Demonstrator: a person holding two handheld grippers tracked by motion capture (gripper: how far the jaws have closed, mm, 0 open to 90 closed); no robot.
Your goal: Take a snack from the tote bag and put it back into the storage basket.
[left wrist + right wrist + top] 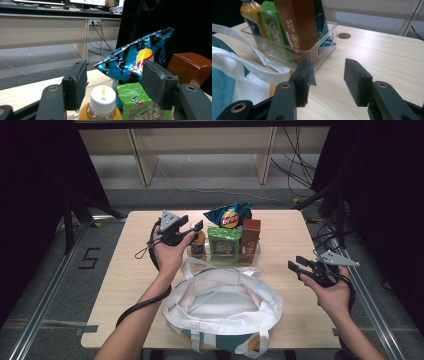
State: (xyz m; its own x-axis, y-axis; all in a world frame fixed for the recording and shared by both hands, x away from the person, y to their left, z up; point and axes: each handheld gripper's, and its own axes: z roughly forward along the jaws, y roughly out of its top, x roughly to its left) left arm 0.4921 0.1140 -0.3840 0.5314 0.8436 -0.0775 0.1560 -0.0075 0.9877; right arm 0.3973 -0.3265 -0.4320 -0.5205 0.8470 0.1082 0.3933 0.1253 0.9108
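My left gripper [196,226] sits left of centre in the high view, right at the orange drink bottle [198,243] that stands at the left end of the clear bin [250,257]. In the left gripper view the bottle's white cap [103,96] rises at the bottom centre, between my two pads [80,83], and I see a gap on each side of it: the fingers stand apart and press on nothing. Beyond them the blue chip bag [132,60] leans across the middle of the frame, with the green snack pack [136,105] at lower right and the brown carton [191,66] at the right edge.

My right gripper [298,265] is at the right of the high view, over bare tabletop [295,227], well apart from the bin. In the right gripper view its pads [355,80] are spread with only wood between them. The white tote bag [222,305] lies open at the lower centre, its handle touching the bin's front.
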